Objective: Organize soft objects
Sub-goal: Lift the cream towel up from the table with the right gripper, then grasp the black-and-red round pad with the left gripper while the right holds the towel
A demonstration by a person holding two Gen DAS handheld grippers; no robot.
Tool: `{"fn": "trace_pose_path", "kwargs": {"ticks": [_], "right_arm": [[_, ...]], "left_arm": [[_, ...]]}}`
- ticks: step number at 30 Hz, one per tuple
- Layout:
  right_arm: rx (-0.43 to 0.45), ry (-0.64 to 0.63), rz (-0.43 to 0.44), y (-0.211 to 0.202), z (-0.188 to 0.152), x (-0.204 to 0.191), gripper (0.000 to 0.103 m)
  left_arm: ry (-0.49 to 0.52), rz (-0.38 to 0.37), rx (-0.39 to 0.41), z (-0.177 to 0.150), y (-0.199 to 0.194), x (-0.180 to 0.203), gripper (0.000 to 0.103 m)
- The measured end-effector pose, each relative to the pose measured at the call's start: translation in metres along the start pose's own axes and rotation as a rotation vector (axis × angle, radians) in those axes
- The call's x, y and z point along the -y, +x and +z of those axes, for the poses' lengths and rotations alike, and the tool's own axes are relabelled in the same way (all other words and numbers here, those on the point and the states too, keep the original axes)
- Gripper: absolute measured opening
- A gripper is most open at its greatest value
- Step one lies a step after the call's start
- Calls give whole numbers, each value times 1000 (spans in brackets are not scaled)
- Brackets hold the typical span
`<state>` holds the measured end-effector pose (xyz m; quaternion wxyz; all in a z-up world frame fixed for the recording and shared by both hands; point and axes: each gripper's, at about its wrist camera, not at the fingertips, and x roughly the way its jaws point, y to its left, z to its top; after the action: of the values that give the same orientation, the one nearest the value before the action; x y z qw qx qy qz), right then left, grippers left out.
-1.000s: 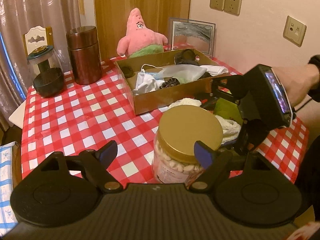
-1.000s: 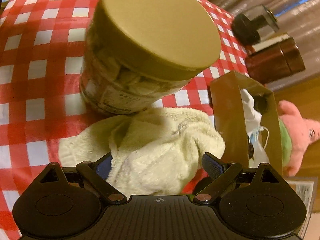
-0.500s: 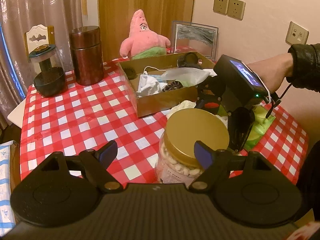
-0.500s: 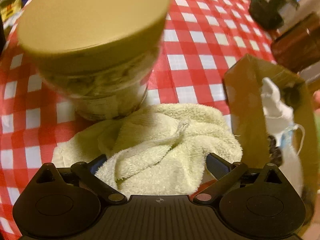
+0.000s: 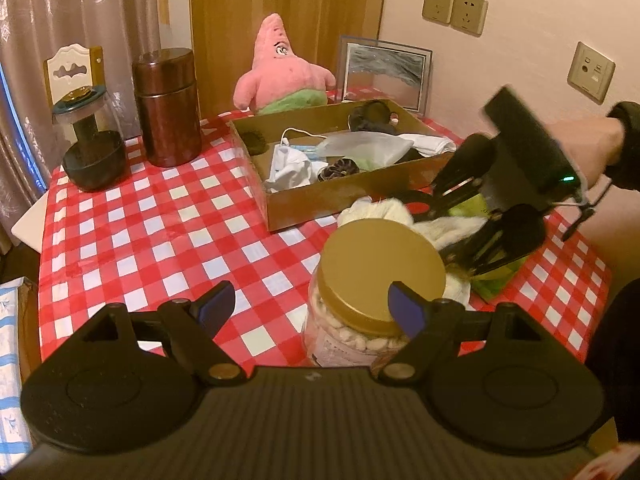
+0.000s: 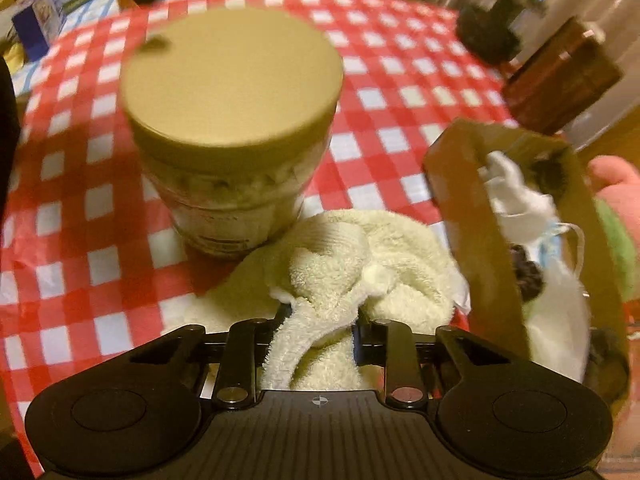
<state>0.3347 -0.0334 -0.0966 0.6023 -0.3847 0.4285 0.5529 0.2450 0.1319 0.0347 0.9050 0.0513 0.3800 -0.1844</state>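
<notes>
Fingers of the right gripper [image 6: 316,320] pinch a fold of the cream terry-cloth towel [image 6: 360,264], which lies bunched on the red-and-white checked tablecloth [image 6: 80,240] between the gold-lidded plastic jar [image 6: 232,120] and the brown cardboard box [image 6: 472,216]. The left gripper [image 5: 310,304] hovers, fingers spread and empty. Lifting could, I judge, drag the towel against the touching jar and tip it.

Domestic room: checked tablecloth [image 5: 160,232], curtains [image 5: 60,8] at 10 o'clock, plush toy [image 5: 280,76] and framed picture [image 5: 386,70] at 12.
</notes>
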Motion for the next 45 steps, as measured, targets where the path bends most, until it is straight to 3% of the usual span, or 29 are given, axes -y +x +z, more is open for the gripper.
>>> {"fn": "trace_pose_path", "kwargs": {"ticks": [9,17,24,31,37,45], "right_arm": [[145,95,-156,-83,-14,-26,27],[311,368,-308,-167,-47,-36,27],[357,623,-450,-218,-94,-39,27],[359,820,-524,-238,-140,-31,27],[363,888,-550,-241,-170,-21,27],[359,939,-538,-219,-196,9,27]], "left_arm": [[26,-14,-13,30,-11,18,82],[39,-29,-18,63,-9,46,82],[18,-35,-22,97,11,79,82],[-3,-80,-108,127,62,109,82],[-26,-96,-209,145,122,123,79],[-62,-66,-344,142,203,121,64]]}}
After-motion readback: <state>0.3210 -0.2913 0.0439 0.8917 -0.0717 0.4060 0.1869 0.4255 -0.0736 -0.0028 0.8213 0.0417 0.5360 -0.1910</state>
